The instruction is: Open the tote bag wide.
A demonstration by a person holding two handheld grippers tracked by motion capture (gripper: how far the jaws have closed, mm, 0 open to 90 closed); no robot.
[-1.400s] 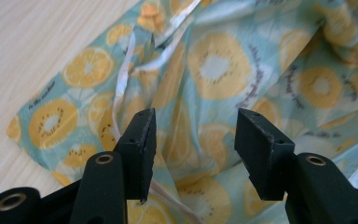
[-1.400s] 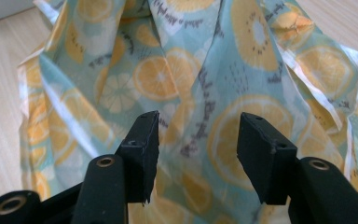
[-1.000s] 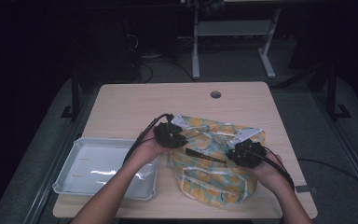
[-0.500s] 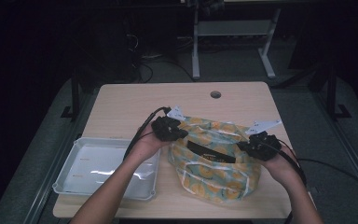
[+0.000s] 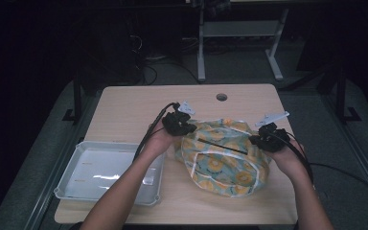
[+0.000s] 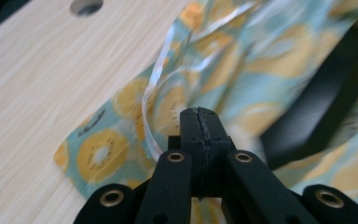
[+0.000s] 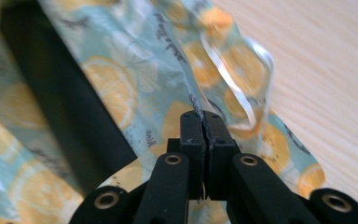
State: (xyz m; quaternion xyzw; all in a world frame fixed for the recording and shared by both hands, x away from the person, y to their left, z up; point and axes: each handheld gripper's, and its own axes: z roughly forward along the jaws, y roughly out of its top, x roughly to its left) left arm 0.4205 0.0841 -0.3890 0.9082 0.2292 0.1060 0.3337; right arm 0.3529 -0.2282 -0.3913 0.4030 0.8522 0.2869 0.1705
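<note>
A teal plastic bag [image 5: 220, 163] printed with yellow citrus slices lies on the wooden table [image 5: 134, 110], right of centre. My left gripper [image 5: 188, 128] is shut on the bag's left edge, and my right gripper [image 5: 256, 140] is shut on its right edge. A thin dark band [image 5: 220, 146] runs across the bag between them. In the left gripper view the jaws [image 6: 199, 116] meet on the bag's film [image 6: 102, 149], with the dark band [image 6: 317, 107] blurred at the right. In the right gripper view the jaws [image 7: 203, 119] pinch the bag [image 7: 121, 88] beside the dark band [image 7: 60, 102].
A shallow clear tray [image 5: 72, 184] sits at the table's front left, under the left forearm. A round hole [image 5: 221, 97] marks the table's far edge. Cables trail from both grippers. Dark floor and a metal stand [image 5: 239, 33] lie beyond the table.
Both hands have drawn apart, the right gripper going right and the left going slightly left and away. The bag between them has spread wider and its dark band is pulled taut.
</note>
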